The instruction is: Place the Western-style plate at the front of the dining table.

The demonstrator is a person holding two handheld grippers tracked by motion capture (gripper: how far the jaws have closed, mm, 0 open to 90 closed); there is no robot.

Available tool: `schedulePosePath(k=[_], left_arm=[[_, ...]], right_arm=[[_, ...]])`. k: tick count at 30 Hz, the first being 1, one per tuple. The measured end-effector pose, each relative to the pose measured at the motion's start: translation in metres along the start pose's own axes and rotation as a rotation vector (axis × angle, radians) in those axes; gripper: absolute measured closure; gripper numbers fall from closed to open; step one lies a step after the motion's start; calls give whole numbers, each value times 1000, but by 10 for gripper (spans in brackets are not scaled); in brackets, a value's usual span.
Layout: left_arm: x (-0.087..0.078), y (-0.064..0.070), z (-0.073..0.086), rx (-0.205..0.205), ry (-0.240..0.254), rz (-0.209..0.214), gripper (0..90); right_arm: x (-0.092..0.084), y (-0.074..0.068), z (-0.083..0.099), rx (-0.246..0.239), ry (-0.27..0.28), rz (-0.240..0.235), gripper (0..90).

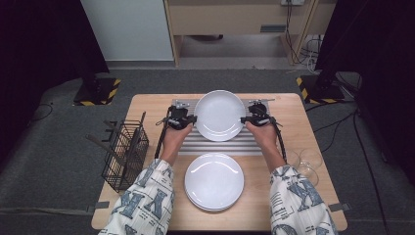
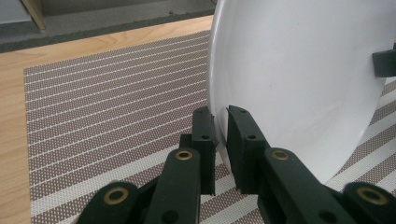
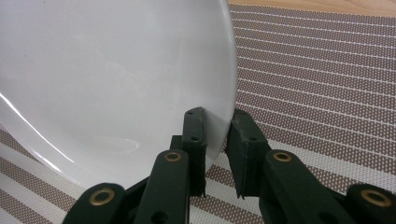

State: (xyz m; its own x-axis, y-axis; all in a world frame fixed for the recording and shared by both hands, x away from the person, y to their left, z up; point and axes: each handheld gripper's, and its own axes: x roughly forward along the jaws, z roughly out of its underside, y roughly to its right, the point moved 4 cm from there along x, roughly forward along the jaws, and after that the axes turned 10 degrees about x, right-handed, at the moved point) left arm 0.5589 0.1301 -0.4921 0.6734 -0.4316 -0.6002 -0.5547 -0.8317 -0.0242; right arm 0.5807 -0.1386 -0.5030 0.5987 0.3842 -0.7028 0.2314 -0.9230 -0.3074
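White plate [image 1: 219, 115] is held over the striped placemat [image 1: 215, 146] at the far middle of the wooden table [image 1: 147, 105], gripped from both sides. The left gripper [image 1: 192, 119] has its jaws nearly closed, pinching the plate's left rim; in the left gripper view the plate [image 2: 299, 84] stands tilted on edge, its rim between the two black jaws. The right gripper [image 1: 244, 119] clamps the opposite rim in the same narrow pinch, and the right gripper view shows the plate [image 3: 116, 79] slotted between its jaws above the placemat [image 3: 317, 84]. Nearer the person, a stack of white plates [image 1: 214, 181] rests on the bare table. A black wire basket [image 1: 125, 152] stands at the left edge, and clear glasses [image 1: 306, 161] sit at the right.
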Motion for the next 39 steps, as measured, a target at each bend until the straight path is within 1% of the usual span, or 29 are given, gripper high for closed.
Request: schedulePosePath(k=[4,7,9,14,18,20,22,25,27,32,34,39], left_arm=[[1,2,1,0,-1,2,806],[1,2,1,-1,6,-6,806],[2,2,2,-1,1,-3,806],[3,4,4,-6,4,5,802],[4,4,3,-3,4,4,799],[5,5,4,-3,-1,2,796],[7,4,4,-11,-3,3,793],[8,3,6,-20,-5,6,789],[9,2,6,-29,-2,10,792],[11,2,7,-32,-2,11,787],[13,3,8,-30,-6,12,783],[16,2,9,-36,-10,13,776]], right_arm=[[-1,2,0,-3,-2,3,776],[-1,1,0,-4,-5,2,776],[-1,2,1,-5,-10,4,776],[-1,4,3,19,-16,-4,777],[0,5,3,26,-15,-1,775],[1,5,3,37,-18,7,772],[2,5,3,50,-13,4,771],[3,5,3,53,-5,7,768],[4,6,3,57,-5,0,769],[5,6,3,61,0,2,762],[6,6,3,56,4,14,753],[8,8,4,72,1,12,749]])
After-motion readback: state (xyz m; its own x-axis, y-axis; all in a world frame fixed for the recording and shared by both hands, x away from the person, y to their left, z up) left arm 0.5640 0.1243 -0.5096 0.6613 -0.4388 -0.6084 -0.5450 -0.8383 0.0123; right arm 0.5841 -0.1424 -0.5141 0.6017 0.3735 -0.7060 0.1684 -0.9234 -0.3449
